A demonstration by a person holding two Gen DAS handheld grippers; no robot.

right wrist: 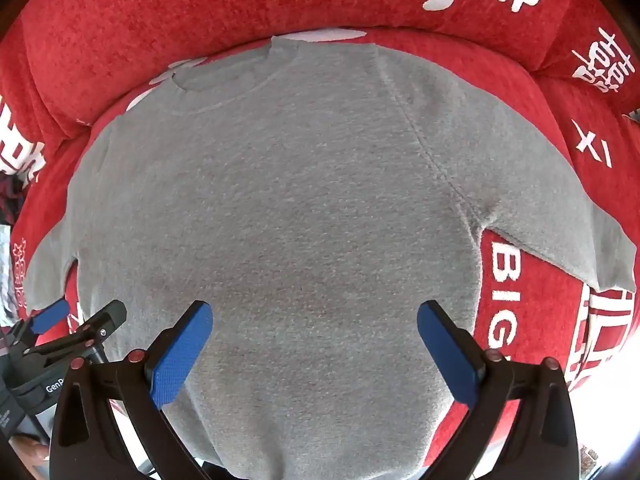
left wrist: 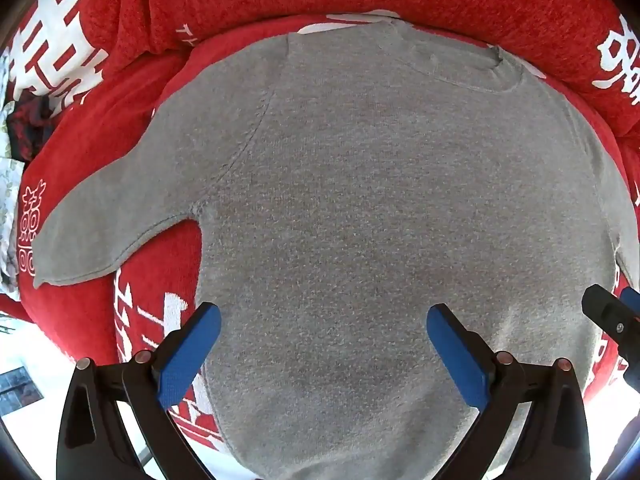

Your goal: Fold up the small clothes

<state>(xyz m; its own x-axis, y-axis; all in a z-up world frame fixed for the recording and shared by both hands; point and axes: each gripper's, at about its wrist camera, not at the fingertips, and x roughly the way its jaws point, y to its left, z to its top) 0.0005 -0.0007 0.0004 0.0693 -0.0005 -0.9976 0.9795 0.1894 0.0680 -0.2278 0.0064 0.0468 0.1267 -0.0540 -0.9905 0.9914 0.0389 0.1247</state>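
- Left wrist view: grey sweater [left wrist: 360,208] lies flat and face up on a red cover [left wrist: 100,168] with white printed characters, neckline [left wrist: 472,68] at the far end, hem toward the camera.
- Sweater's sleeve [left wrist: 120,208] on the left of this view is spread out sideways over the red fabric; cuff end sits near the white character print at the cover's edge.
- Right wrist view: same sweater [right wrist: 288,208] fills the centre, collar [right wrist: 224,88] up top, other sleeve [right wrist: 560,224] angled out to the right, lying over white "BIG" lettering [right wrist: 502,300] on the cover.
- Body of the sweater looks smooth, no fold in it yet.
- Left gripper [left wrist: 324,320]: blue-padded fingers [left wrist: 192,348] wide apart, hovering over the lower body of the sweater near the hem, nothing between them. Contact with the cloth cannot be told.
- Right gripper [right wrist: 316,316]: blue-padded fingers [right wrist: 184,352] also spread wide, over the lower part of the sweater, holding nothing.
- Each gripper shows at the edge of the other's view: right one at the right edge of the left wrist view, left one at lower left of the right wrist view, so they sit side by side along the hem.
- Red bolster-like cushion [right wrist: 200,12] with large white characters curves behind the collar.
- Dark patterned cloth [left wrist: 28,132] at far left of the left wrist view, off the sweater.
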